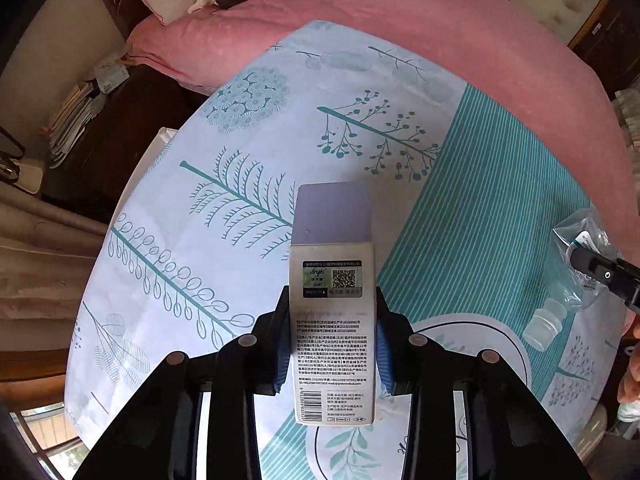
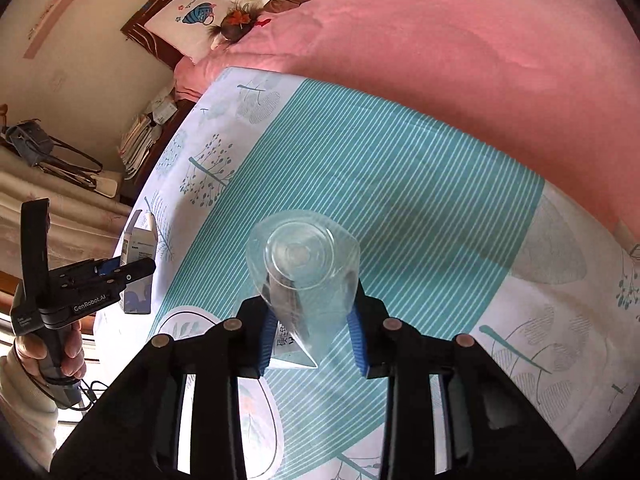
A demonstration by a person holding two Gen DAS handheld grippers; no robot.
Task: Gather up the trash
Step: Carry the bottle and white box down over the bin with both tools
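Cardboard box (image 1: 333, 304) sits between the pads of the left gripper (image 1: 333, 340) — a slim carton, matt and printed, its long axis running straight ahead along the fingers, far end over the leaf-patterned cloth (image 1: 224, 148). The jaws stand narrow, pressed on its two long sides. To its right the right gripper (image 2: 312, 340) clamps a clear plastic bottle (image 2: 305, 280), crumpled and glossy, its round base pointing away — also lengthwise in the jaws. Each hand already has its own piece; neither needs to reach across. A bin is not in view.
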